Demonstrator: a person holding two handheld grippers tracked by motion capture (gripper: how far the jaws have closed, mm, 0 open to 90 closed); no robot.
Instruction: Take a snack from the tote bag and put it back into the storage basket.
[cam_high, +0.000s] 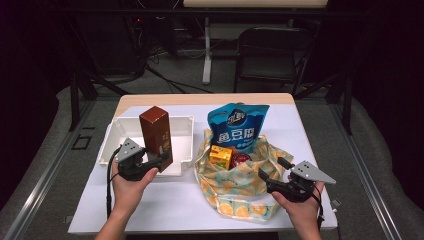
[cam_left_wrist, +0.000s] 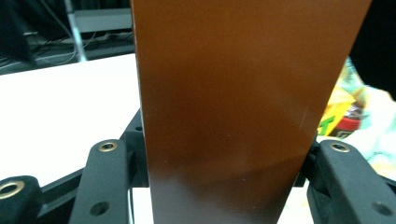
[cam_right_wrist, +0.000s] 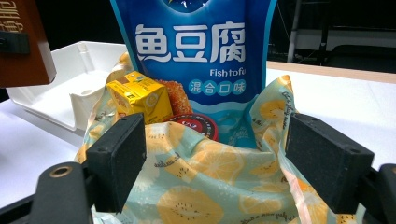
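Nearest the person, the left tool (cam_high: 159, 161) clamps the lower part of a tall brown box (cam_high: 155, 137), held upright over the front edge of the white tray (cam_high: 116, 131) — gripped so low, it could tip or slip if swung fast. The right tool (cam_high: 274, 170), jaws spread with nothing between them, sits at the front rim of the lemon-print cloth bag (cam_high: 235, 187). Inside stand a yellow juice carton (cam_high: 220, 157) and, further back, a blue snack pouch (cam_high: 237, 126) on the table (cam_high: 165, 205).

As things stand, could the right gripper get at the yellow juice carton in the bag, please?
Probably yes: the right gripper is open, and the yellow juice carton sits exposed above the fabric bag's front edge.
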